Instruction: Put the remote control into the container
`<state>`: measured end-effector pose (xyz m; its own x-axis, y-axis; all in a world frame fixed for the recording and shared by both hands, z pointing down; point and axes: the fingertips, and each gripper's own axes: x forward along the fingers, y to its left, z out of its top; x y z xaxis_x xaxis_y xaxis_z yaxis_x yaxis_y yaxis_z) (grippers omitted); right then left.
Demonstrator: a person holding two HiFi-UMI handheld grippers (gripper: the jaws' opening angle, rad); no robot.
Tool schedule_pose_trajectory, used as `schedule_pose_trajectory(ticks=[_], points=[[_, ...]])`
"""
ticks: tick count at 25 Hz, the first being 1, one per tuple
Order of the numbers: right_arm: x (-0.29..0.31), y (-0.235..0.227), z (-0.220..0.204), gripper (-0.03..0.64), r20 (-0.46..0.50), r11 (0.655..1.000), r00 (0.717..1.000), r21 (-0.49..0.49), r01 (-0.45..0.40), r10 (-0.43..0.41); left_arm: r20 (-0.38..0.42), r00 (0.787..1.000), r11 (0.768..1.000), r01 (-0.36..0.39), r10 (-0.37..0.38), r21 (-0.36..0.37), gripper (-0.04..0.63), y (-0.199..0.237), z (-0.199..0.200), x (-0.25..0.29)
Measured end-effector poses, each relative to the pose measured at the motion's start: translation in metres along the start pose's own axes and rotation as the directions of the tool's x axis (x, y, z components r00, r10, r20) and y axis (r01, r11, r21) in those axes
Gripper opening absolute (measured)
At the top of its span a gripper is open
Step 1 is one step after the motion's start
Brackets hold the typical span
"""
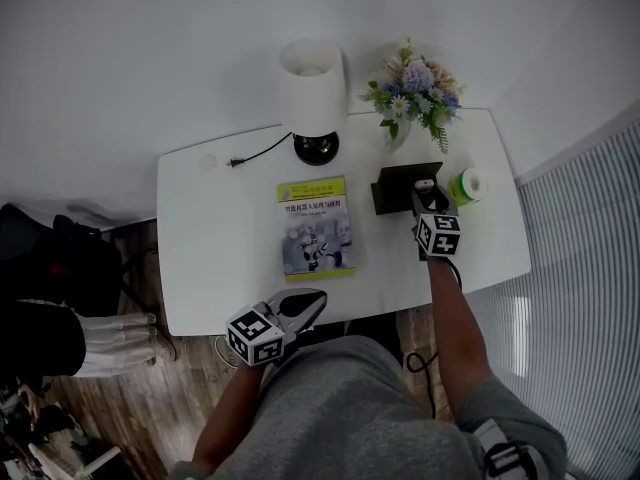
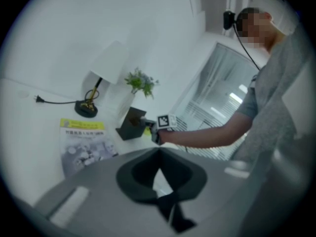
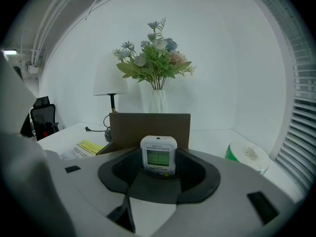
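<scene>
White surface (image 1: pixel 220 238) stood against white wall (image 1: pixel 140 58), right gripper (image 1: pixel 428 200) clasped remote control (image 3: pixel 159 155) by brown container (image 3: pixel 143 126), left gripper (image 2: pixel 159 153) sat closed, empty.

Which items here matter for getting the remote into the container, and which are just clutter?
Job:
remote control, clamped in the right gripper
container, the open box right behind it

Clutter:
lamp
flowers
booklet
green tape roll
left gripper, holding nothing

white remote control (image 3: pixel 158 156) with green screen; brown container (image 3: pixel 127 130); green tape roll (image 3: pixel 248 155); yellow-banded booklet (image 1: pixel 315 226); white table (image 1: pixel 215 253).
</scene>
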<state>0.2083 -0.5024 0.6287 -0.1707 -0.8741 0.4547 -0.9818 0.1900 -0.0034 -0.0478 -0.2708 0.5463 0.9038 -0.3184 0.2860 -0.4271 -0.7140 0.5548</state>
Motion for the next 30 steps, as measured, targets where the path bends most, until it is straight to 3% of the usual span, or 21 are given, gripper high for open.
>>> schedule_pose_trajectory(ticks=[3,12,15,18,20,23,25,26,30], points=[[-0.003,0.000,0.004,0.221,-0.001,1.000,1.000,-0.013,-0.016,0.016,-0.003,1.000,1.000,0.007,-0.007,0.000,-0.005,-0.001,0.001,0.004],[-0.044,0.006,0.073,0.221,0.164,0.997,0.984,-0.049,-0.065,0.072,0.023,1.000,1.000,0.017,-0.017,0.012,-0.005,0.000,0.012,0.013],[-0.058,0.029,0.085,0.221,0.176,0.988,0.974,-0.075,-0.135,0.146,0.031,0.999,1.000,0.015,-0.015,0.021,-0.005,0.001,0.016,0.013],[-0.071,0.065,0.086,0.212,0.150,0.956,0.944,-0.081,-0.283,0.293,0.038,0.999,0.999,0.012,-0.013,0.033,-0.005,0.003,0.018,0.013],[-0.084,0.105,0.077,0.198,0.092,0.896,0.894,-0.108,-0.430,0.439,0.043,0.999,0.999,0.010,-0.011,0.036,-0.005,0.003,0.018,0.013],[-0.118,0.176,0.047,0.150,-0.062,0.729,0.746,-0.174,-0.662,0.663,0.050,0.999,0.999,0.007,-0.009,0.037,-0.005,0.002,0.018,0.010],[-0.138,0.210,0.023,0.088,-0.171,0.627,0.659,-0.208,-0.751,0.733,0.057,0.998,0.999,0.003,-0.005,0.038,-0.005,0.002,0.017,0.007],[-0.144,0.221,0.012,0.030,-0.216,0.594,0.633,-0.222,-0.773,0.743,0.059,0.998,0.999,0.000,-0.002,0.039,-0.005,0.003,0.016,0.006],[-0.161,0.253,-0.002,0.017,-0.229,0.528,0.550,-0.152,-0.835,0.804,0.067,0.998,0.999,-0.019,0.016,0.038,-0.005,0.008,0.015,-0.003]])
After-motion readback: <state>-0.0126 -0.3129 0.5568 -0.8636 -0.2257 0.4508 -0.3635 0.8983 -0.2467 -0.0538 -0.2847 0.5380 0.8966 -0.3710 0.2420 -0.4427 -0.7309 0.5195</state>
